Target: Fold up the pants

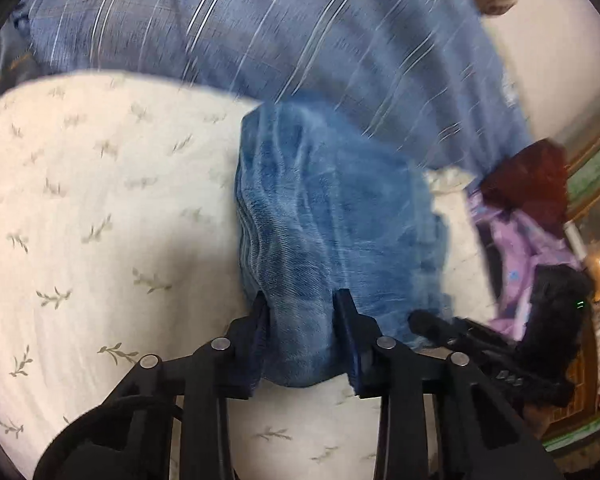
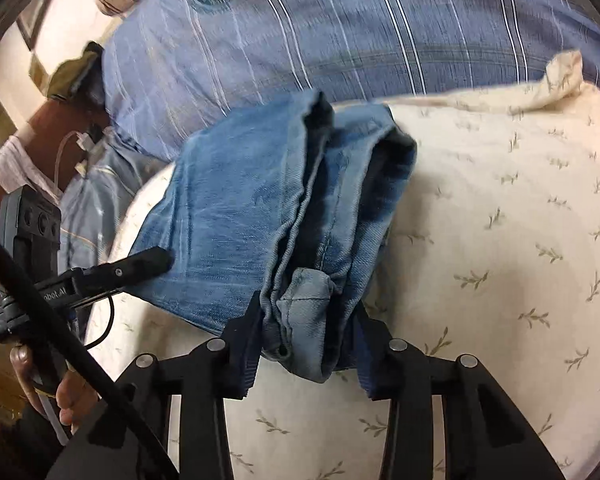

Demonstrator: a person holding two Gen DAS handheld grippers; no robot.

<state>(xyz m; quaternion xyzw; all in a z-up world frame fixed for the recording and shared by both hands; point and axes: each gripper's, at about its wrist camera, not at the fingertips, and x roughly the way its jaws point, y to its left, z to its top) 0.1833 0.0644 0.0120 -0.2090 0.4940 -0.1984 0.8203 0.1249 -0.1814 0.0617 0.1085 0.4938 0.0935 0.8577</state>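
Observation:
The pants are blue jeans (image 1: 332,216), folded into a thick bundle on a cream bed sheet with a leaf print (image 1: 100,208). My left gripper (image 1: 302,302) is shut on the near folded edge of the bundle. My right gripper (image 2: 306,304) is shut on the other end of the jeans (image 2: 236,208), where several layers and a hem bunch between the fingers. The left gripper also shows in the right wrist view (image 2: 148,262), at the bundle's left edge. The right gripper shows in the left wrist view (image 1: 432,322), at the bundle's right edge.
A blue striped pillow (image 1: 260,28) lies behind the jeans and also shows in the right wrist view (image 2: 340,28). Purple cloth (image 1: 520,248) and a dark red item (image 1: 532,176) lie at the right of the bed. The person's hand (image 2: 68,396) holds the left gripper's handle.

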